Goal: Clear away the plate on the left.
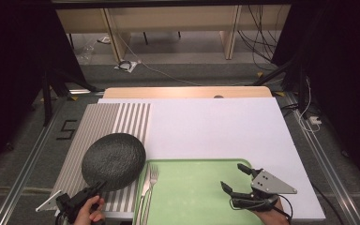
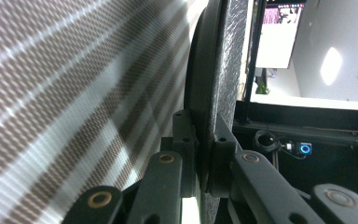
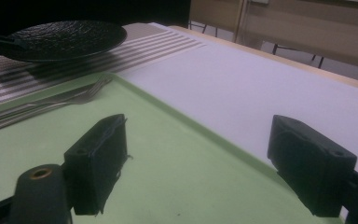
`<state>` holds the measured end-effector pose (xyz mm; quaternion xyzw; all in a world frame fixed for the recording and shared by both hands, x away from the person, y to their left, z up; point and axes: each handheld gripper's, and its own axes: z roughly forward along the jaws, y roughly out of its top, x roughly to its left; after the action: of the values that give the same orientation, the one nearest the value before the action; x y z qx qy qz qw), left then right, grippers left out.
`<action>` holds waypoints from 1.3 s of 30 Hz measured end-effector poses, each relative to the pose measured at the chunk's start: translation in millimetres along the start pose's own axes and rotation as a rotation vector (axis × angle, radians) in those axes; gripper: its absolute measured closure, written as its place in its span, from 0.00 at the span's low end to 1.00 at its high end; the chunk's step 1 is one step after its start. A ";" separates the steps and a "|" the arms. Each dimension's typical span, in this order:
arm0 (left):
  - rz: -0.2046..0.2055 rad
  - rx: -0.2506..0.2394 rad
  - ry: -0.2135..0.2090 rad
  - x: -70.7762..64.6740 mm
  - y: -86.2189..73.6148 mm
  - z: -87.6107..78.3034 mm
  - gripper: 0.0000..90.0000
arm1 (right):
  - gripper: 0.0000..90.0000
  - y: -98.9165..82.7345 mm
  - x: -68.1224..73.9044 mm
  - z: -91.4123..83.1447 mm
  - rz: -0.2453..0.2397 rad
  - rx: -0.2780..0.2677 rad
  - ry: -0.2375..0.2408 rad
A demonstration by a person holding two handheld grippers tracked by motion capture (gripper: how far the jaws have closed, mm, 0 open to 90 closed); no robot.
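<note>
Pinching the near rim of the black plate [image 1: 114, 160], your left hand-held gripper [image 1: 95, 188] sits at the table's near left edge, its jaws pressed onto the rim from both sides; the left gripper view shows the thin dark edge [image 2: 205, 93] clamped between the two pads. The plate is round and shallow, matte black, with a rough pebbled surface. In the right gripper view it [image 3: 65, 38] hangs a little above the placemat [image 3: 9, 81] and casts a shadow on it, so it is lifted rather than resting flat.

Your right hand-held gripper [image 1: 239, 177] is low over the near right part of the green tray [image 1: 201, 197], jaws spread wide with nothing between them; its own view shows the two black pads [image 3: 98, 163] well apart above the smooth green surface.

The tray is a flat rectangle with a raised lip and rounded corners. Along its left side lie a fork [image 1: 153, 180] and another slim piece of metal cutlery [image 1: 145, 187], side by side, tines pointing away from you.

Beyond them, the striped placemat [image 1: 126, 119] is woven, with brown and pale bands. A white sheet [image 1: 215, 129] covers the table's middle, and a pale wooden edge [image 1: 187, 92] shows at the far end.
</note>
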<state>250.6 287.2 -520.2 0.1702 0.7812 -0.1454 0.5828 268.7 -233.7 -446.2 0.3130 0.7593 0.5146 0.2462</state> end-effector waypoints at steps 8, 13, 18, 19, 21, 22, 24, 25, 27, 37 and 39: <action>0.022 0.050 -0.019 -5.6 -9.1 4.7 0.94 | 0.23 -0.1 0.0 0.1 0.002 0.002 -0.002; 0.036 0.083 -0.039 -9.3 -15.5 7.7 0.94 | 0.23 -0.1 -0.1 0.0 0.004 0.001 -0.003; 0.039 0.114 -0.047 -12.7 -22.3 11.4 0.94 | 0.23 -0.2 -0.2 -0.1 0.003 0.004 -0.002; 0.043 0.120 -0.049 -12.8 -23.8 12.3 0.94 | 0.23 -0.2 -0.1 0.1 0.002 0.002 -0.002; 0.046 0.134 -0.052 -14.0 -26.6 13.8 0.94 | 0.23 -0.2 0.0 0.1 0.002 0.002 -0.003; 0.047 0.140 -0.050 -14.6 -28.2 14.4 0.94 | 0.23 -0.2 0.0 0.1 0.002 0.002 -0.003; 0.052 0.152 -0.056 -15.6 -31.1 16.0 0.94 | 0.23 -0.1 -0.2 -0.2 0.003 0.004 -0.003; 0.057 0.162 -0.054 -16.2 -32.2 16.5 0.94 | 0.23 -0.2 -0.2 -0.1 0.004 0.003 -0.004; 0.063 0.173 -0.057 -17.6 -35.2 18.0 0.94 | 0.23 -0.2 -0.3 0.0 0.003 0.000 -0.003; 0.095 0.247 -0.058 -22.2 -50.1 26.3 0.94 | 0.23 0.0 -0.4 -0.2 0.004 0.001 -0.003; 0.103 0.266 -0.056 -22.5 -53.3 28.1 0.94 | 0.23 0.0 -0.5 -0.4 0.004 0.003 -0.005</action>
<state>257.5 225.1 -504.9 0.2815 0.7289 -0.2221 0.5832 268.7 -234.3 -446.1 0.3161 0.7588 0.5133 0.2466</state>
